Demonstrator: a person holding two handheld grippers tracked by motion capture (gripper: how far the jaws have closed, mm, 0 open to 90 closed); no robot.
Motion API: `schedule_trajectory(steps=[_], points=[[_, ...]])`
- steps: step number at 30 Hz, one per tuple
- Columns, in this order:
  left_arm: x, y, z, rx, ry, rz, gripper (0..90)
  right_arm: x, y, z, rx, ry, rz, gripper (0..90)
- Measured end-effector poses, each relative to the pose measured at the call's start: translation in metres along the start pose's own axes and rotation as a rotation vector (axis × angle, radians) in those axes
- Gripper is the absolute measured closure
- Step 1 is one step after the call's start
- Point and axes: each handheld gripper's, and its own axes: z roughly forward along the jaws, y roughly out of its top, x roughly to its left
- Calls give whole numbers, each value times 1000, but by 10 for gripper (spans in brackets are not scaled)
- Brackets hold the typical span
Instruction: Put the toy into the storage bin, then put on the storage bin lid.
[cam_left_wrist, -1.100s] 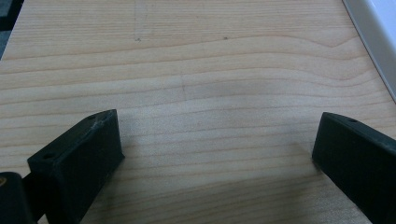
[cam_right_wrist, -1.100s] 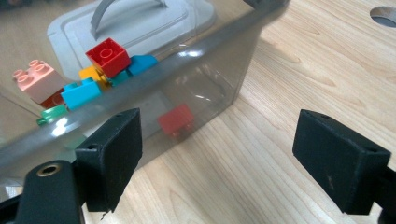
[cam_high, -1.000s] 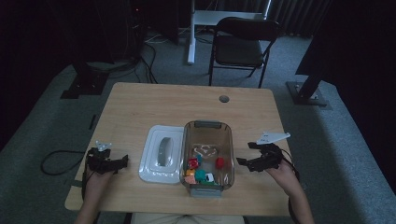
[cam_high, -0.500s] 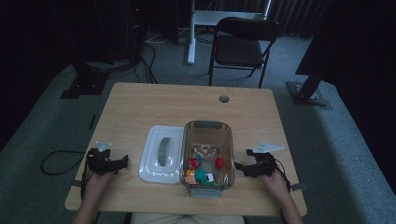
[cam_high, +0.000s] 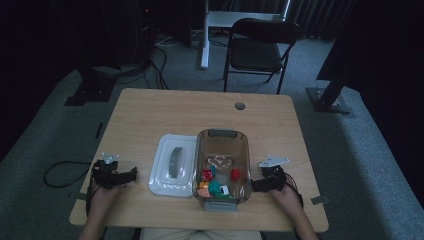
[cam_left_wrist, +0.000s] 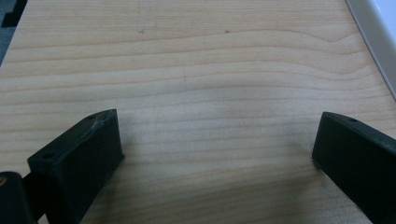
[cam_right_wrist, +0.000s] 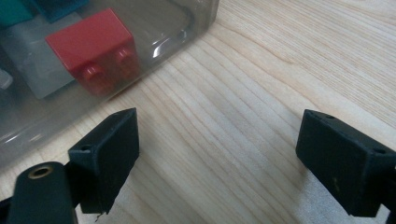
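Clear container (cam_high: 221, 167) is sitting at table (cam_high: 150, 115) centre, lid (cam_high: 172, 163) touching at its 9 o'clock. Right tongs (cam_high: 256, 185), just opening wider, are gaping empty at its 3 o'clock; left tongs (cam_high: 131, 174) are gaping empty at lid's 9 o'clock.

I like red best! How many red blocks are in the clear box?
2 that I can make out: one red block left of the middle, another red block by the right wall. The clear box is dim, so more may hide.
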Motion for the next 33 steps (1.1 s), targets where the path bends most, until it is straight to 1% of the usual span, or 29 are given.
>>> schedule_trajectory(steps=[5, 7, 9, 10, 11, 13, 16, 18, 20, 22, 28, 30, 32, 33], points=[[-1, -1, 0, 0, 1, -2, 19, 0, 0, 0, 0, -1, 3, 127], [-1, -1, -1, 0, -3, 5, 19, 0, 0, 0, -1, -5, 6, 127], [-1, -1, 0, 0, -17, 19, 19, 1, 0, 0, -1, -5, 6, 128], [-1, -1, 0, 0, -17, 19, 19, 1, 0, 0, -1, -5, 6, 128], [-1, 0, -1, 12, -24, 28, 19, 1, 0, 0, -1, -5, 6, 128], [-2, 1, -3, 29, -30, 25, 21, 0, 0, 0, -1, -5, 6, 128], [-5, 3, -7, 53, -60, 23, 46, 0, 0, 0, -1, -4, 7, 128], [-10, 4, -11, 54, -69, 35, 46, 0, 0, 0, -2, -4, 7, 128], [-15, 7, -17, 50, -90, 36, 45, 0, 0, 0, -2, -4, 7, 128], [-22, 10, -22, 41, -115, 46, 45, 0, 0, 0, -1, -4, 7, 128], [-47, 23, -35, 18, -187, 96, 45, 0, 0, 0, -3, -2, 8, 129], [-55, 27, -37, 12, -217, 109, 45, 0, 0, 0, -2, -1, 7, 129], [-63, 30, -38, 12, -235, 134, 45, 0, 0, 0, -2, -1, 7, 129], [-68, 31, -38, 11, -248, 140, 45, 0, 0, 0, -2, -1, 7, 129]])
